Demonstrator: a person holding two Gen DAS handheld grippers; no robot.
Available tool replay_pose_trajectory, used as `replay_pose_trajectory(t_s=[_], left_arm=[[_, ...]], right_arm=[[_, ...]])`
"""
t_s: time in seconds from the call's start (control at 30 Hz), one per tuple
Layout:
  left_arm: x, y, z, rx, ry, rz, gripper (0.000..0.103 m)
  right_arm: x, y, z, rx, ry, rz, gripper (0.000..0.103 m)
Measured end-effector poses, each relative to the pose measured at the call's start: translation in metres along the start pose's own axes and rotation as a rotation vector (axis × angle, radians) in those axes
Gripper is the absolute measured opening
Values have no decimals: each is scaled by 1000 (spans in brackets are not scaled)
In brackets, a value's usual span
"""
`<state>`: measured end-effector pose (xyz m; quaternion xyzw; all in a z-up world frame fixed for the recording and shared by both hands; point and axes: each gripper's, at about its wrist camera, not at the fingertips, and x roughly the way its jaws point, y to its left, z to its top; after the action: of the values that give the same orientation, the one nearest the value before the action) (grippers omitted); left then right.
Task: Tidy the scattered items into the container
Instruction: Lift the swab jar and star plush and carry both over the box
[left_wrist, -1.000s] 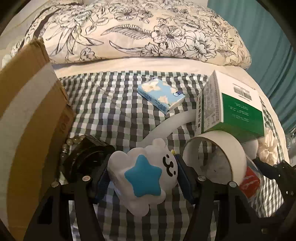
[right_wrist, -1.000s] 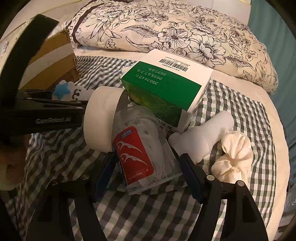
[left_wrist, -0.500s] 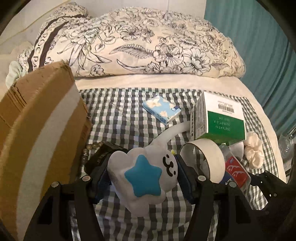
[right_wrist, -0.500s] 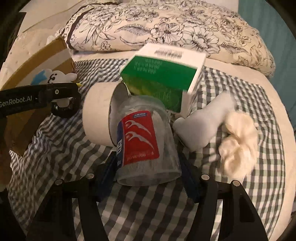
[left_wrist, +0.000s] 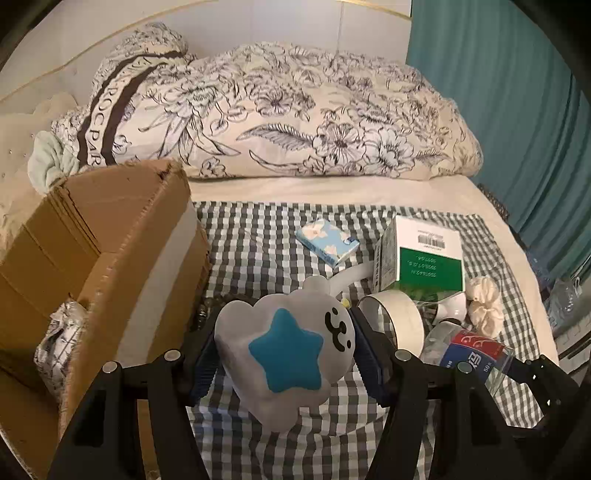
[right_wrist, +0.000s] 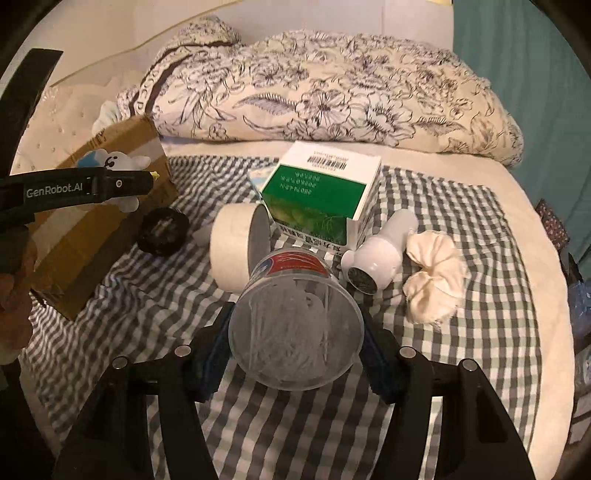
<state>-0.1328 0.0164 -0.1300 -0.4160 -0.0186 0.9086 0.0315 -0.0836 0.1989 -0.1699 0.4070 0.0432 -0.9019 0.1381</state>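
Observation:
My left gripper is shut on a white cloud plush with a blue star, held above the checked cloth. The open cardboard box stands just left of it. From the right wrist view the plush hangs in front of the box. My right gripper is shut on a clear plastic jar with a red label. The jar is lifted off the cloth with its base turned towards the camera. The same jar shows at the lower right of the left wrist view.
On the cloth lie a green and white carton, a tape roll, a white bottle, a cream scrunchie, a black round item and a blue tissue pack. A flowered duvet lies behind; a teal curtain hangs right.
Both grippers have risen. The left one carried the plush up beside the box. The right one closed on the jar, lifted it from the cloth and tipped its base towards the camera.

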Motion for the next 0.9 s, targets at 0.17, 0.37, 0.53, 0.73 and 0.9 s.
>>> replay_pose_trajectory(t_s=[0.17,0.37,0.53,0.73,0.9], left_arm=[[-21,6,1,-7,-33,-3,66],[-49,12,2,-14,-83,-9,66],[-73,18,3,-15,-129,-12,66],[-100,31,3,-39,-179,-13,66],[-124,41,0,-44,-227,-3,66]], right_arm=[[-22,6,5,9,-41,-11,62],[-50,14,14,13,-98,-31,62],[-76,22,24,22,-155,-47,62],[-107,33,34,26,-228,-55,62],[-133,47,40,23,-300,-63,62]])
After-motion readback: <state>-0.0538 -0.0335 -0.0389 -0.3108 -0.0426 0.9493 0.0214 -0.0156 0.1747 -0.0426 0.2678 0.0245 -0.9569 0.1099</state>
